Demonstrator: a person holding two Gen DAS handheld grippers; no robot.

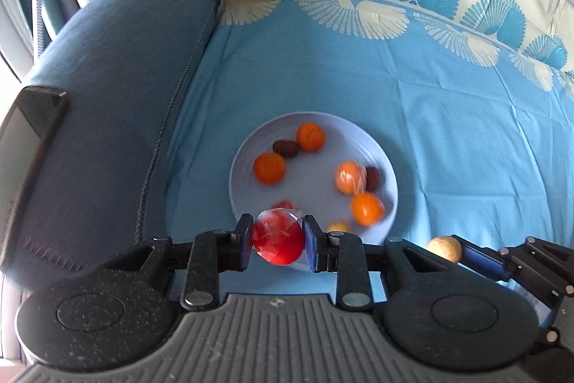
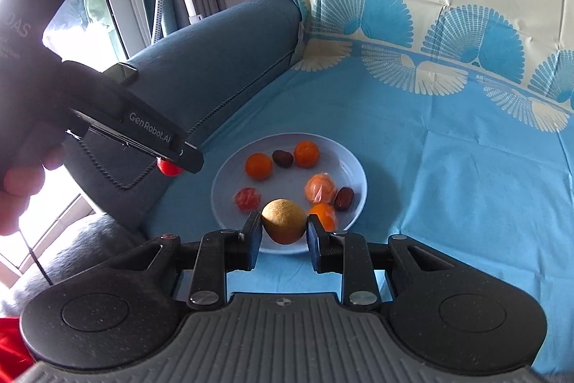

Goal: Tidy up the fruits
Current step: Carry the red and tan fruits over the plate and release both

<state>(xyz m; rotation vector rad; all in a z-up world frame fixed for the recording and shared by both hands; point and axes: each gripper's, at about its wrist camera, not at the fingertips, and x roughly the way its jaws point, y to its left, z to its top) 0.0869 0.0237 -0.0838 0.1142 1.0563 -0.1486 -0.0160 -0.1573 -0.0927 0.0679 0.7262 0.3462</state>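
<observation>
Blue sofa arm (image 1: 107,67) flanks the fruit-crowded plate (image 1: 251,146)

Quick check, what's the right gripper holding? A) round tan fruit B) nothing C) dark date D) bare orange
A: in the right wrist view the right gripper is shut on a round tan fruit, pinched between its pads above the near rim of the plate; the left gripper holds a red wrapped fruit.

Black tongs (image 2: 283,232) with silver screws, ribbed grey base.
</observation>
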